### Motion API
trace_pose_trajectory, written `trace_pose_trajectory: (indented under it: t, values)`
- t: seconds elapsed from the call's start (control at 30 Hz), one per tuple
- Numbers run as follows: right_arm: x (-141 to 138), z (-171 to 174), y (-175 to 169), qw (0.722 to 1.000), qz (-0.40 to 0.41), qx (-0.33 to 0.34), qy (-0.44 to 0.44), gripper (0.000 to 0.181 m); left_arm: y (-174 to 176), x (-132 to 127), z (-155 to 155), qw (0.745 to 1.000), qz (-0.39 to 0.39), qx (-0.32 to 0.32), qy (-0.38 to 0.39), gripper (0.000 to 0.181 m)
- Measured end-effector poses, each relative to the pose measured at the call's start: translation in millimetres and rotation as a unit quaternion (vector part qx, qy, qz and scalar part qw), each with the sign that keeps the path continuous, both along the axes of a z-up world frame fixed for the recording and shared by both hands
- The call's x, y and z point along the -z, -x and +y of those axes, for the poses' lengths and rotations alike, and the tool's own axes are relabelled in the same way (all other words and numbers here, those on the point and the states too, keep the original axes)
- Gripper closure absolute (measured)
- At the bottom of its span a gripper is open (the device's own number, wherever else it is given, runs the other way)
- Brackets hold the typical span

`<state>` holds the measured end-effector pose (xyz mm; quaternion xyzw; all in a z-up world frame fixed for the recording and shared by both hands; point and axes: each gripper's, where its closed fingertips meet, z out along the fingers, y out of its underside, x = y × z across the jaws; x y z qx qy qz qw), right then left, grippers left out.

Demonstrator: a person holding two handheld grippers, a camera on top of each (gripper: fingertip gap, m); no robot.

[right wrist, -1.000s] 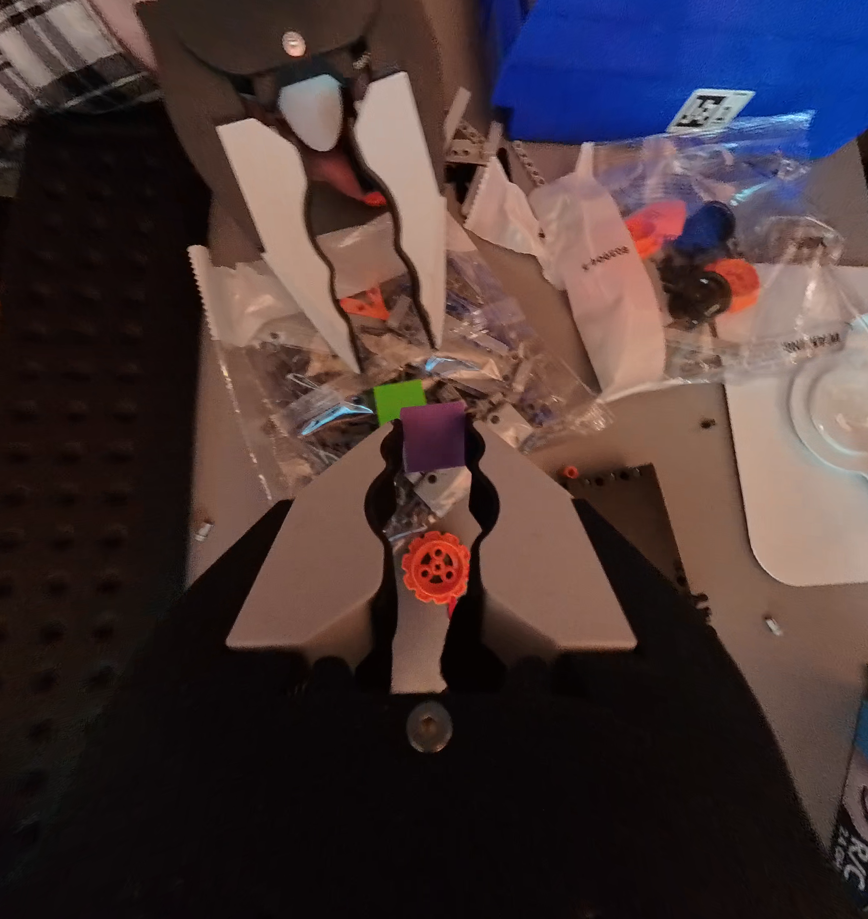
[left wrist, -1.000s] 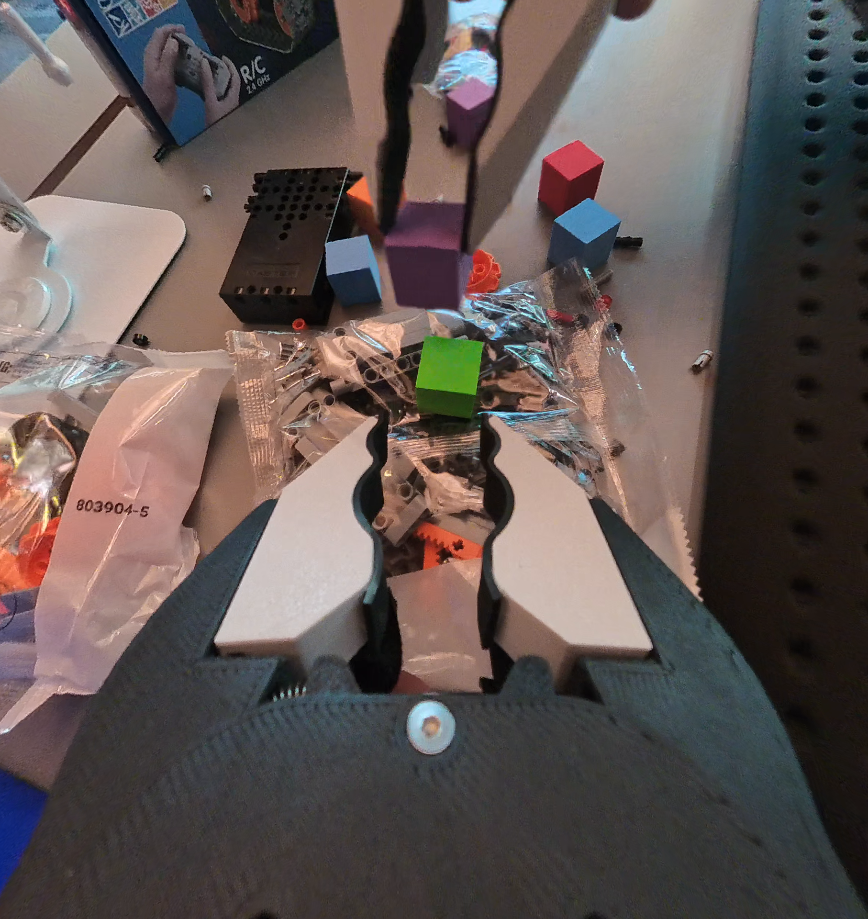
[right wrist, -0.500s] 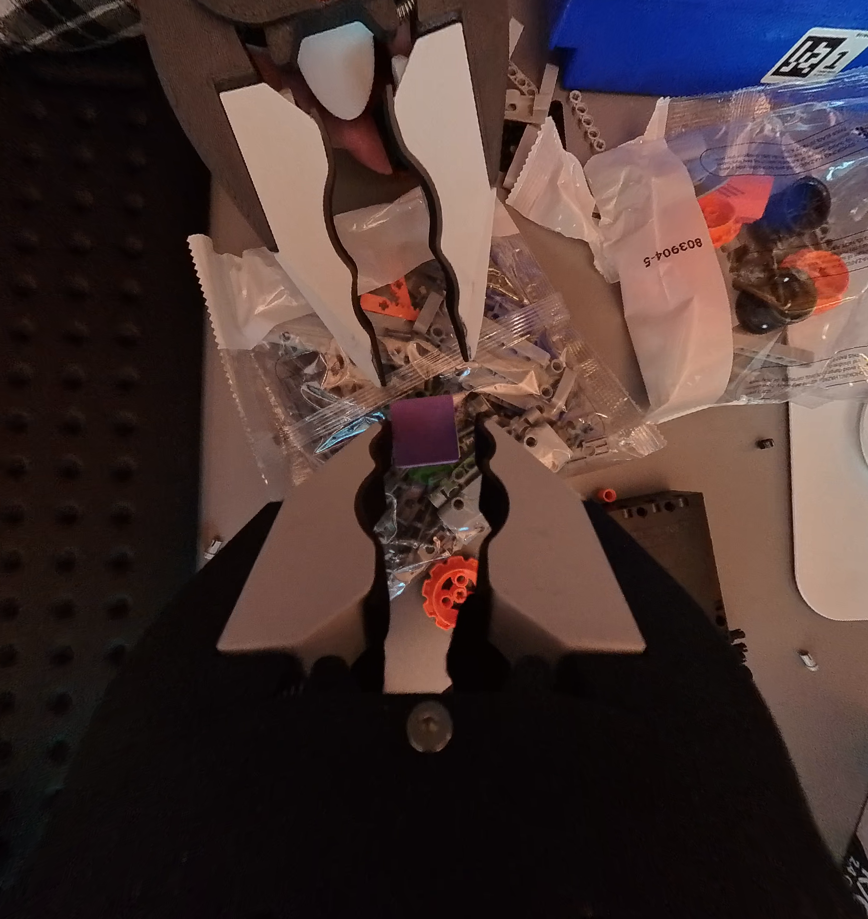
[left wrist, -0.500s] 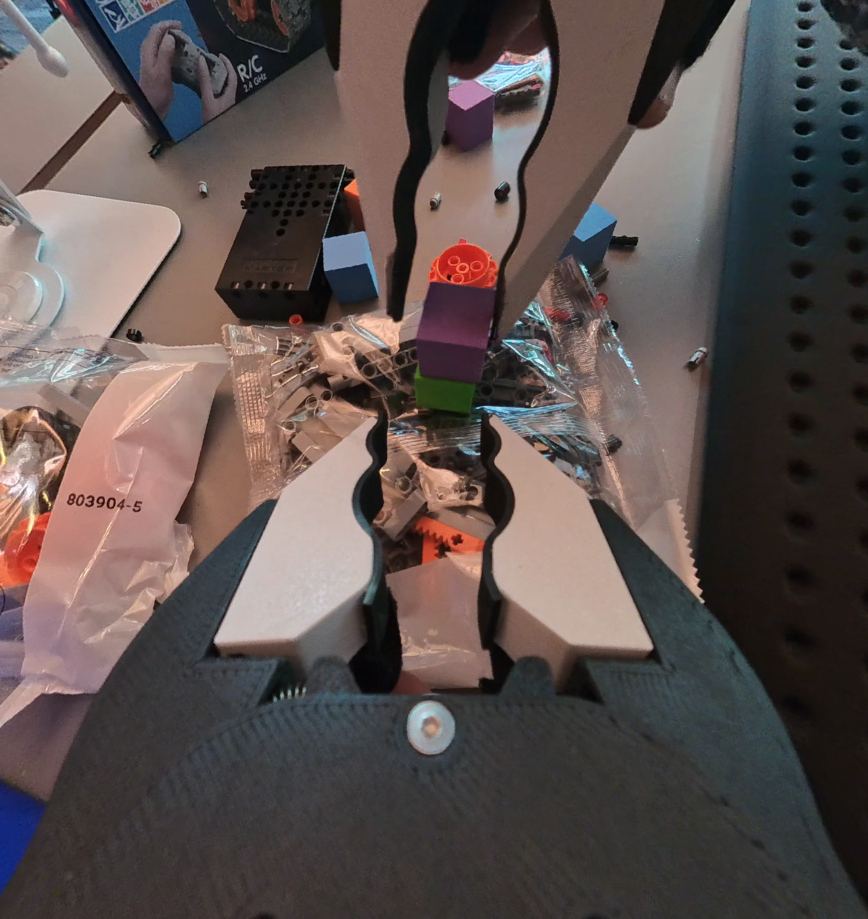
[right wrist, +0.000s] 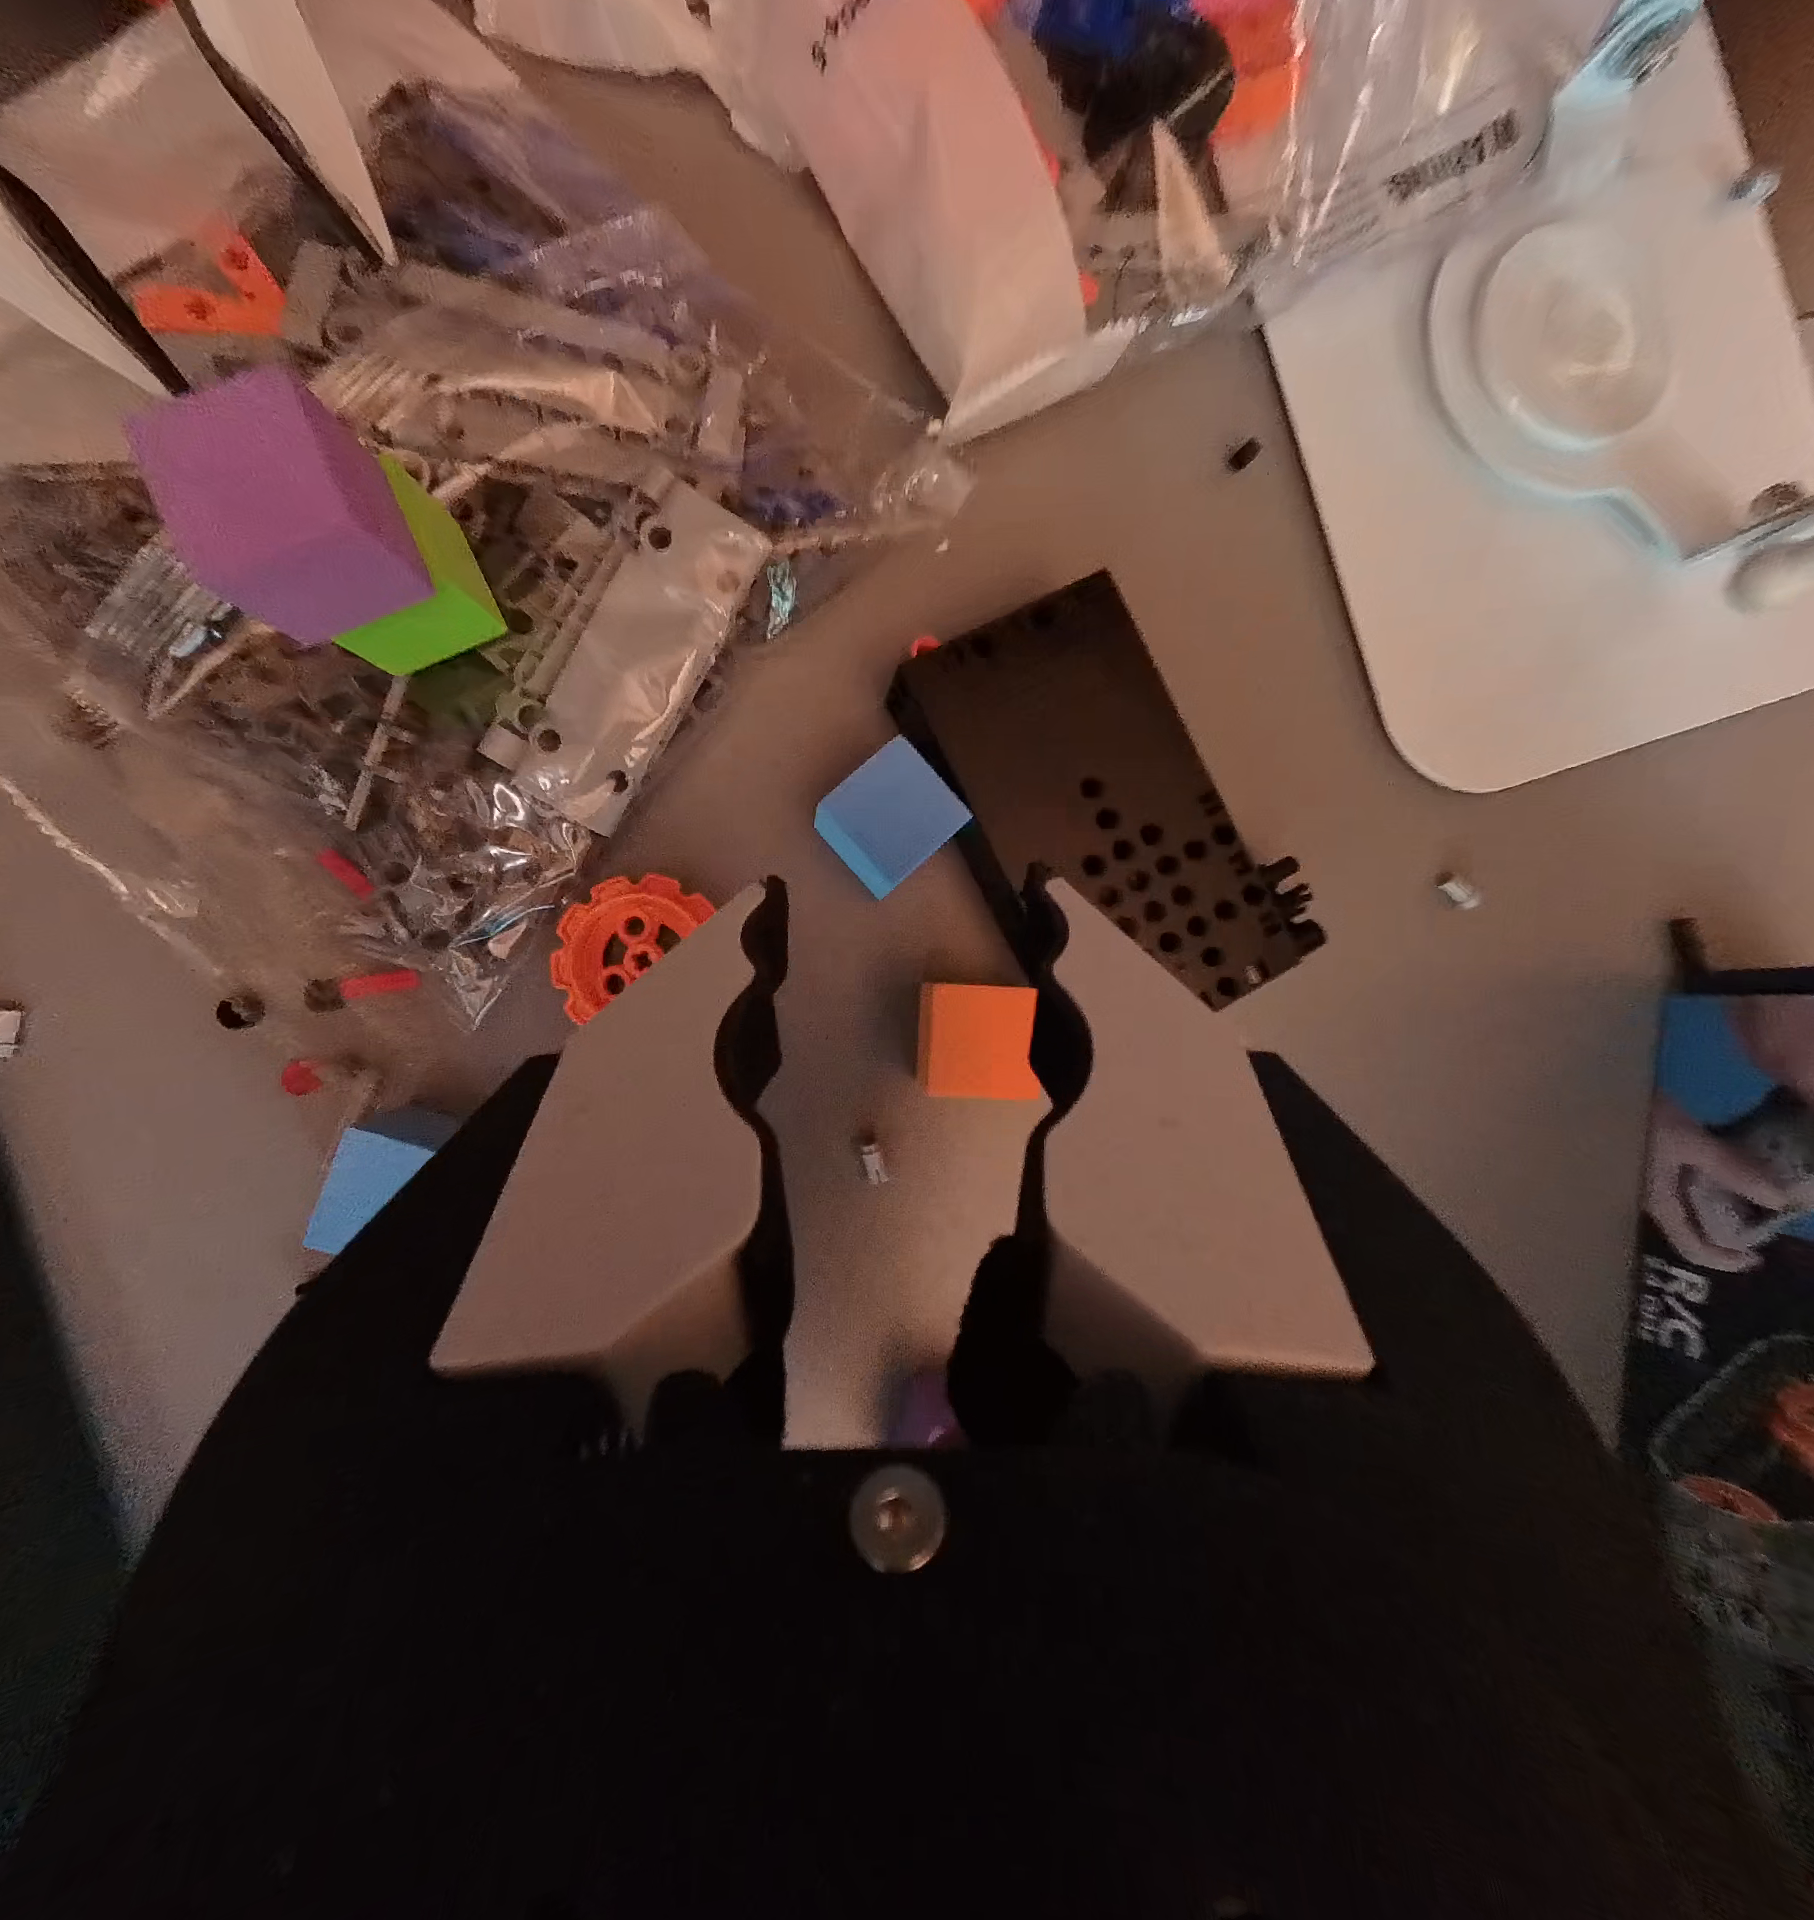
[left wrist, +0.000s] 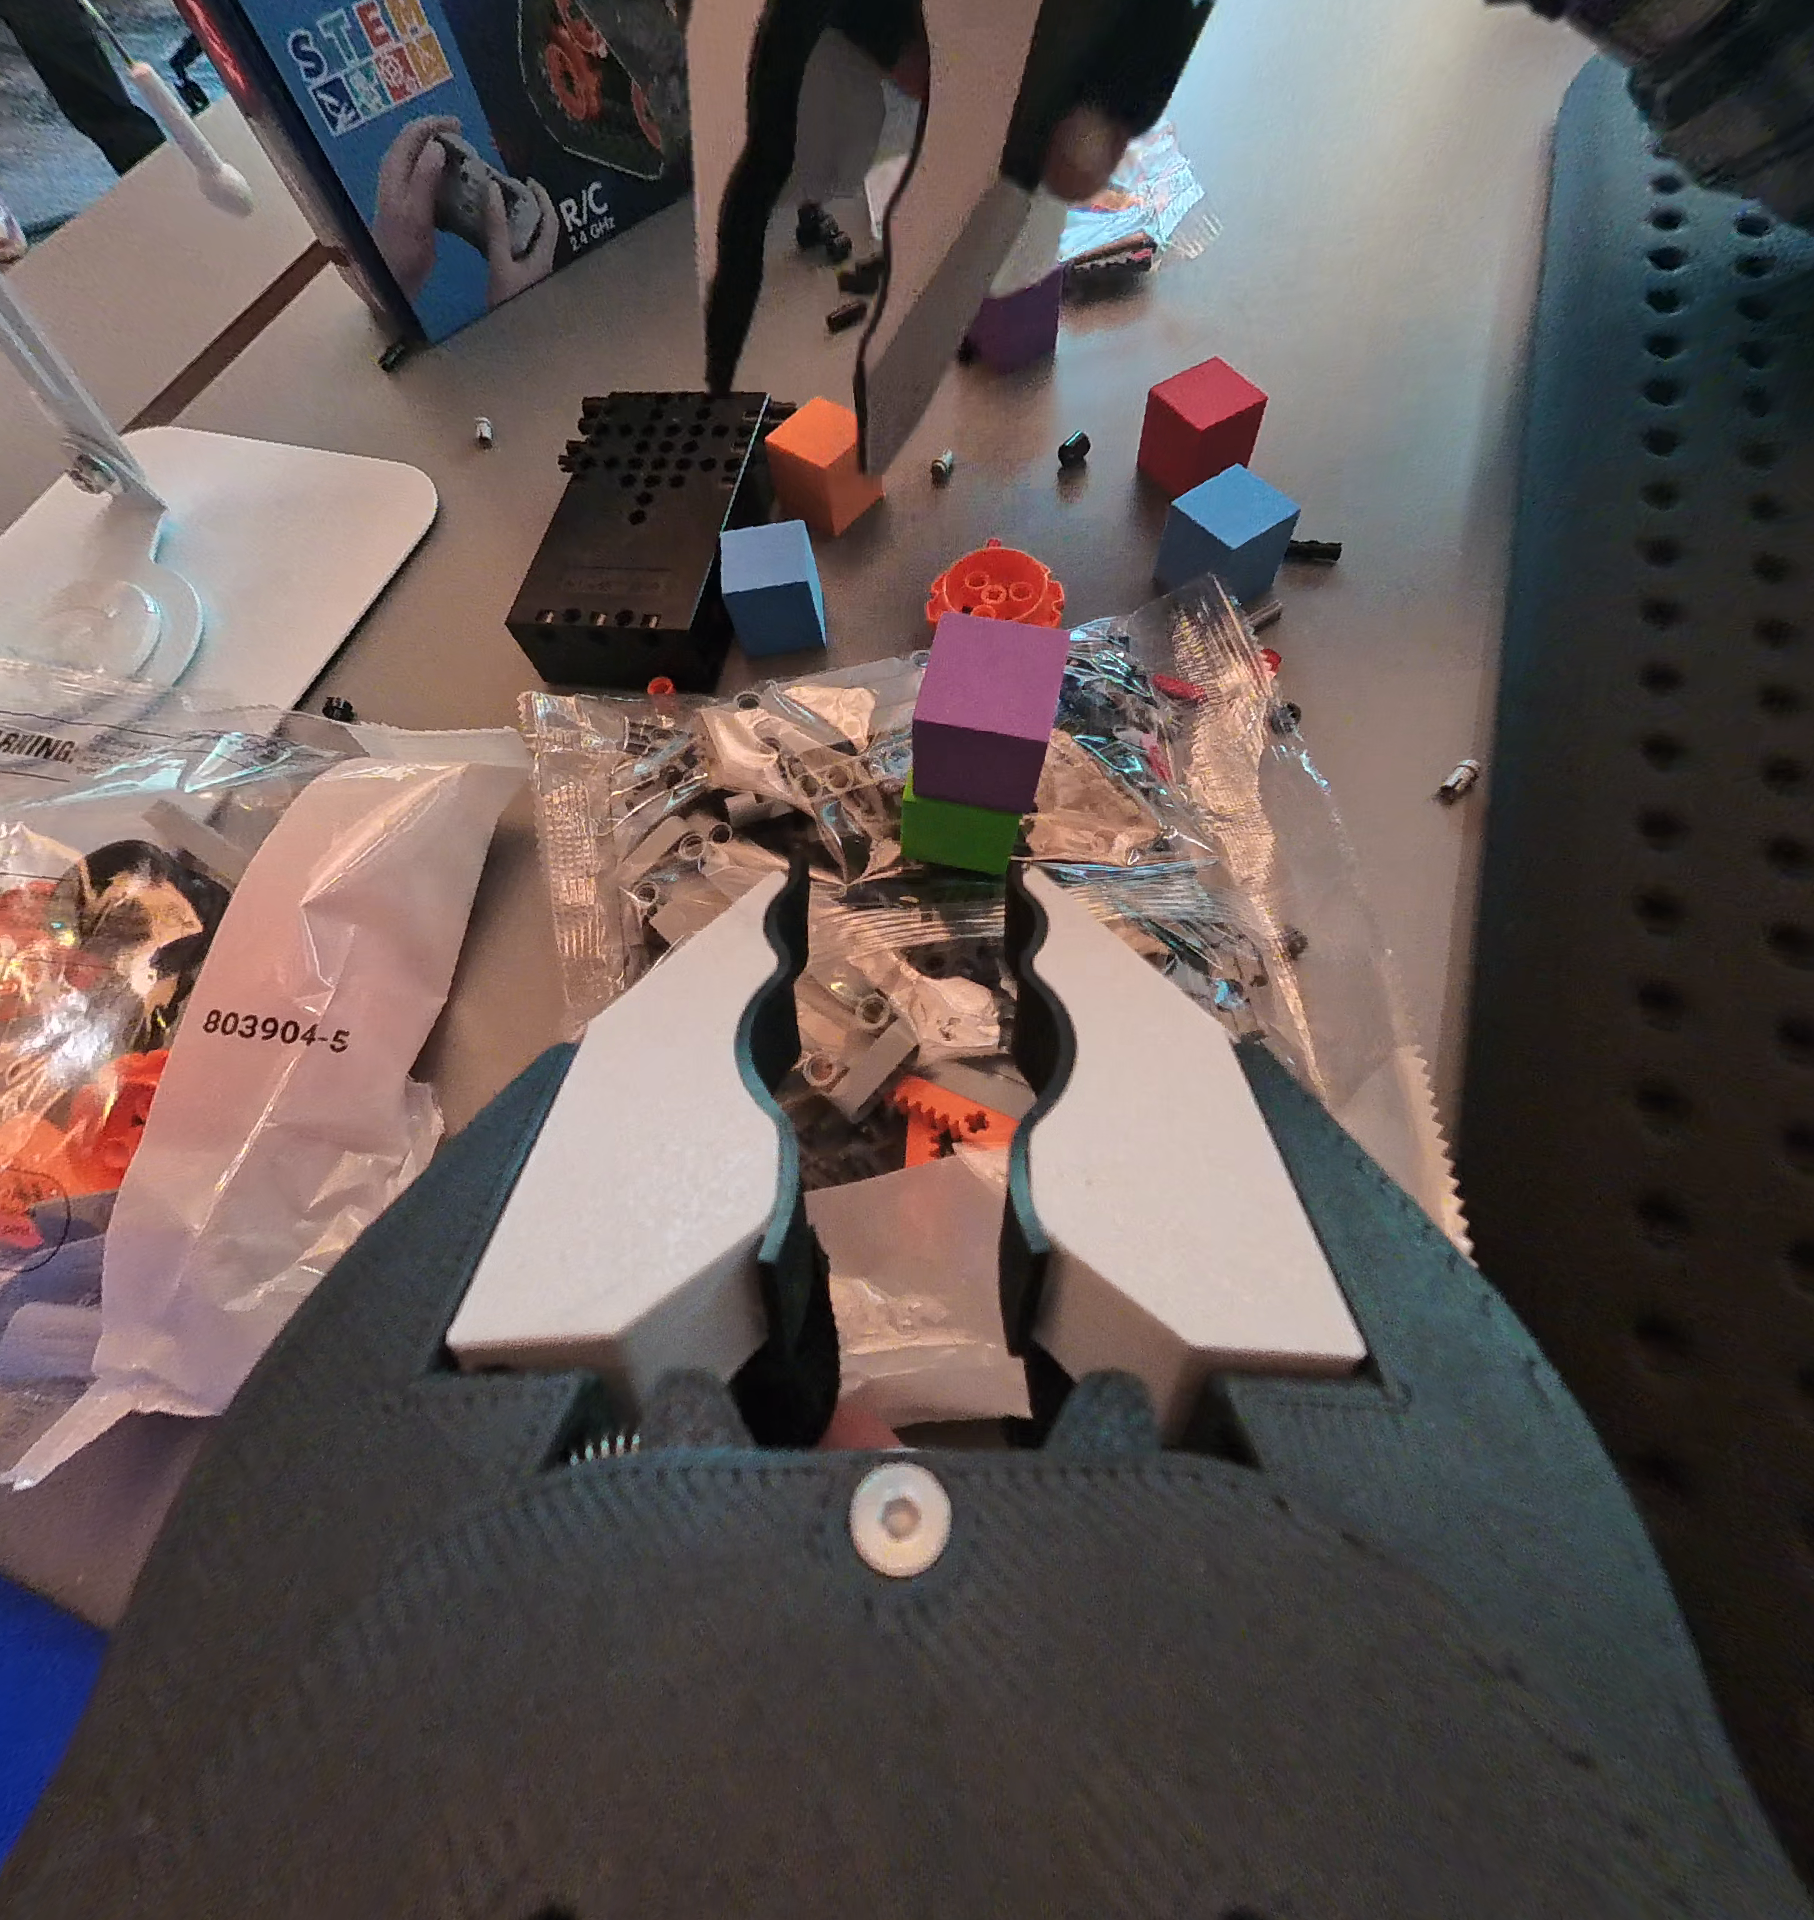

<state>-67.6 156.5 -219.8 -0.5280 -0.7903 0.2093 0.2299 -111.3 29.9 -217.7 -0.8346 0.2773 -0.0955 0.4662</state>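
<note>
A purple cube point(left wrist: 991, 707) stands on a green cube point(left wrist: 960, 831), on top of a clear bag of grey parts point(left wrist: 695, 831). My left gripper point(left wrist: 903, 894) is open just short of this stack, and nothing lies between its fingertips. My right gripper point(right wrist: 903, 894) is open and hangs above the table. An orange cube point(right wrist: 976, 1039) lies on the table between its fingers, close to the right pad, and is not gripped. The left wrist view shows the right gripper point(left wrist: 794, 421) open over the orange cube point(left wrist: 815, 468). The stack also shows in the right wrist view, purple cube point(right wrist: 259, 499) on green cube point(right wrist: 435, 592).
A black perforated block point(left wrist: 638, 551) and a blue cube point(left wrist: 773, 603) lie beside the orange cube. A red cube point(left wrist: 1199, 426), another blue cube point(left wrist: 1230, 530), a second purple cube point(left wrist: 1017, 317) and an orange gear point(left wrist: 996, 592) lie behind the bag. A dark studded mat point(left wrist: 1692, 831) borders the right. Some 15 cm of space lies between my two pairs of fingers.
My right gripper opened, left the purple cube on the green cube and drew back over the orange cube. My left gripper stayed open and still.
</note>
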Motion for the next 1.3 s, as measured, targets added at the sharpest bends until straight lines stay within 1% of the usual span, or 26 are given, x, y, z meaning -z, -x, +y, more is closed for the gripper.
trace_pose_trajectory:
  t: [0.13, 0.2, 0.27, 0.4, 0.47, 0.5, 0.57, 0.67, 0.77, 0.9, 1.0, 1.1, 1.17, 1.23, 1.3]
  values:
    - [19, -8, 6, 1.000, -0.007, 0.007, 0.022, 0.137, 2, 0, 1, 1.000, -0.002, -0.004, -0.001, 0.145]
    - [25, -13, 11, 1.000, -0.009, 0.005, 0.012, 0.137, 3, 0, 1, 1.000, -0.002, -0.005, -0.001, 0.145]
    - [31, -10, 14, 0.999, -0.018, 0.027, 0.003, 0.135, 3, 1, 1, 1.000, -0.001, -0.006, 0.000, 0.145]
    - [29, -6, 20, 0.997, -0.009, 0.078, 0.011, 0.145, 3, 0, 1, 1.000, -0.001, -0.006, -0.001, 0.145]
    - [30, -3, 19, 0.995, -0.012, 0.095, -0.001, 0.143, 3, -1, 0, 1.000, -0.001, -0.006, -0.002, 0.146]
    - [29, -2, 18, 0.994, -0.011, 0.107, -0.002, 0.139, 3, -1, 0, 1.000, -0.001, -0.006, -0.003, 0.146]
    - [25, 0, 18, 0.992, -0.005, 0.129, -0.008, 0.139, 3, -1, 0, 1.000, -0.001, -0.006, -0.004, 0.146]
    - [30, 0, 18, 0.989, -0.016, 0.148, -0.004, 0.140, 3, -1, 0, 1.000, -0.001, -0.005, -0.004, 0.146]
    - [32, 3, 20, 0.987, -0.016, 0.159, -0.002, 0.153, 3, -2, 0, 1.000, -0.003, -0.006, -0.005, 0.146]
    - [28, -1, 20, 0.989, -0.003, 0.148, 0.020, 0.154, 4, -3, 0, 1.000, -0.004, -0.008, -0.006, 0.146]
    - [7, -8, 20, 0.991, 0.027, 0.128, 0.041, 0.154, 5, -3, 0, 1.000, -0.004, -0.008, -0.007, 0.146]
    - [-28, -32, 19, 0.994, 0.067, 0.070, 0.059, 0.154, 5, -3, 0, 1.000, -0.003, -0.009, -0.007, 0.146]
    - [-50, -56, 17, 0.994, 0.081, 0.020, 0.070, 0.154, 5, -2, 0, 1.000, -0.002, -0.008, -0.006, 0.146]
    - [-63, -74, 17, 0.994, 0.081, -0.016, 0.067, 0.154, 5, -2, 0, 1.000, -0.003, -0.010, -0.005, 0.146]
    - [-69, -91, 17, 0.994, 0.072, -0.045, 0.065, 0.154, 6, -2, 0, 1.000, -0.005, -0.011, -0.006, 0.147]
